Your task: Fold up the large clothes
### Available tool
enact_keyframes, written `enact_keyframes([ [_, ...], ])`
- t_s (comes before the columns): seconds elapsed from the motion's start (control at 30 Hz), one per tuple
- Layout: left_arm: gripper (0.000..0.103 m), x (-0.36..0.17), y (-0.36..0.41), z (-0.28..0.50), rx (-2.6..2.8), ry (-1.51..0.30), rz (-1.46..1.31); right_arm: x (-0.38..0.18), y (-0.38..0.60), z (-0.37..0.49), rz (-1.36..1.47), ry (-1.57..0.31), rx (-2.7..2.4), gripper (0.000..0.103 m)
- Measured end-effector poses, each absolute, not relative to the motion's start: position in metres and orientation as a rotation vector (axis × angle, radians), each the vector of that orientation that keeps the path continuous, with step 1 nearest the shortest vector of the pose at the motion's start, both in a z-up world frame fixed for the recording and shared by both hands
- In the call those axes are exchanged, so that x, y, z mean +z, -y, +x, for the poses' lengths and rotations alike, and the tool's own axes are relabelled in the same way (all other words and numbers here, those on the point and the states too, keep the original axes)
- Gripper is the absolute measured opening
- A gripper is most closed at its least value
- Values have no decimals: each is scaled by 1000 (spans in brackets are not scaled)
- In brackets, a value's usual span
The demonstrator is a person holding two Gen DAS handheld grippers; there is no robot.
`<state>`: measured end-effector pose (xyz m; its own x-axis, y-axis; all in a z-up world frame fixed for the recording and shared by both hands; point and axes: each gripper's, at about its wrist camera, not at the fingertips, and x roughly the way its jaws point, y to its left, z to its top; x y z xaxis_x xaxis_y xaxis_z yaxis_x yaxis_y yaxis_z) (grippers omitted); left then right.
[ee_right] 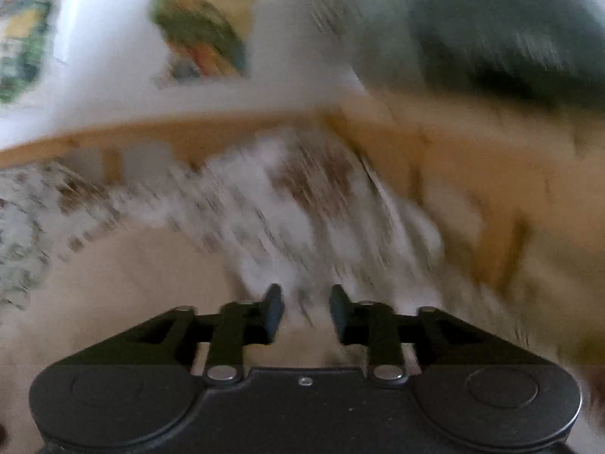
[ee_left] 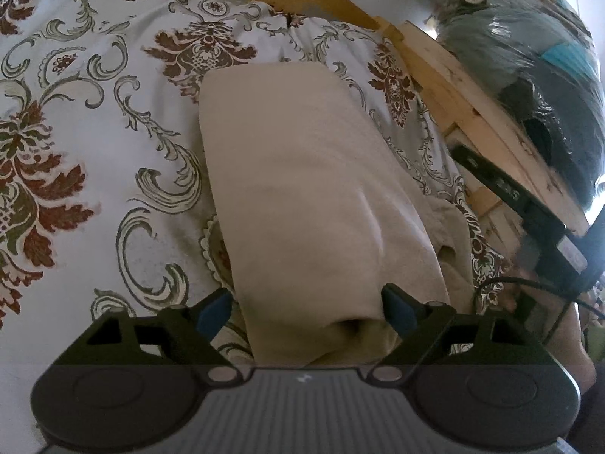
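Currently, the beige garment (ee_left: 302, 189) lies folded into a long band on the floral bedsheet (ee_left: 94, 113), its far end toward the wooden bed frame (ee_left: 453, 87). The left tongs (ee_left: 308, 312) are spread wide, one blue pad on each side of the garment's near folded end; whether the pads touch the cloth cannot be told. The right tongs (ee_right: 307, 314) stand parted with nothing between the pads. The right wrist view is heavily motion-blurred; beige cloth shows left of these tongs, patterned sheet and wooden frame beyond them.
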<state>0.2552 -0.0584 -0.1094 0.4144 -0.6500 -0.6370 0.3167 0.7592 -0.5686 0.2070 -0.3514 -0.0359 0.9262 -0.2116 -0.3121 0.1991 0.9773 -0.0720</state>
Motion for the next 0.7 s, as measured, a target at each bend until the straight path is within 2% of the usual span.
enact_keyframes([
  [0.07,89,-110,57,256,-630,-966,-392,-36,332,221,-110,-325,-105,65],
  [0.23,91,-116,58,257,-622,-967,-432,-74,308,260,-212,-471,47,63],
  [0.37,92,-122,62,259,-637,-978,-447,-94,328,268,-79,-557,43,63],
  [0.43,96,-125,62,261,-632,-981,-461,-108,328,267,-81,-565,32,63],
  [0.53,96,-124,54,261,-636,-974,-502,-108,324,268,-108,-560,22,63],
  [0.63,95,-114,43,253,-637,-871,-551,-97,324,262,-92,-548,7,65],
  [0.67,95,-113,39,254,-642,-846,-584,-92,324,258,-85,-555,0,68],
  [0.7,96,-112,36,256,-646,-835,-615,-84,325,250,-76,-567,-17,78],
])
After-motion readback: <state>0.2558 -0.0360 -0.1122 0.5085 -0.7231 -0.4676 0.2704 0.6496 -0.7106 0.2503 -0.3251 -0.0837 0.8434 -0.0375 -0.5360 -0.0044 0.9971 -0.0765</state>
